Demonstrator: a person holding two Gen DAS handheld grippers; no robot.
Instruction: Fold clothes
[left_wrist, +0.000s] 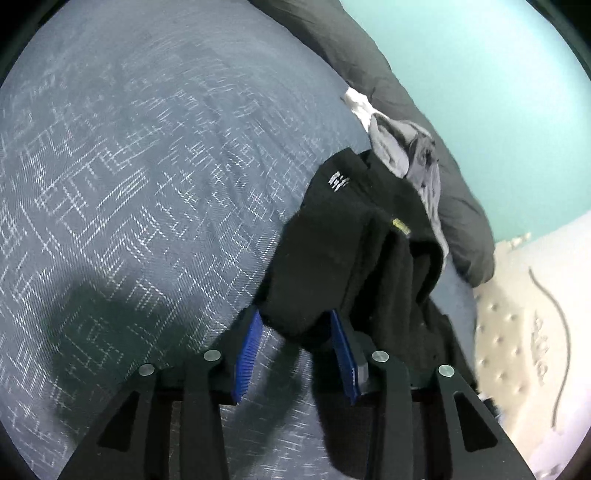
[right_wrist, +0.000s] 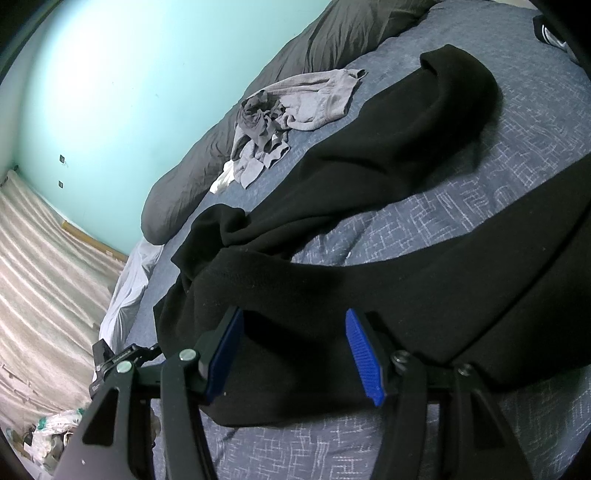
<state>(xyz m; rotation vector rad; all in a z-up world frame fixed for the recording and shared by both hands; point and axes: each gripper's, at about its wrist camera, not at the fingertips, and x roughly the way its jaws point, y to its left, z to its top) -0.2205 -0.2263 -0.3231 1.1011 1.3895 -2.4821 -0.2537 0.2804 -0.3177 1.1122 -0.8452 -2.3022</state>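
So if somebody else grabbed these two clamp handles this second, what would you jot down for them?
Left gripper: jaws apart, a fold of the black fleece garment hanging between the blue pads; grip unclear.
Right gripper: jaws open, the same black fleece garment draped between them.
It sprawls bunched on the blue patterned bedspread. A crumpled grey garment lies beside the dark grey duvet.
Done: no neat fold visible.
Left: spread and fold the black one, then the grey.

Bedspread (left_wrist: 129, 177) open leftward; blurred pillow (left_wrist: 436, 147) blocks right.
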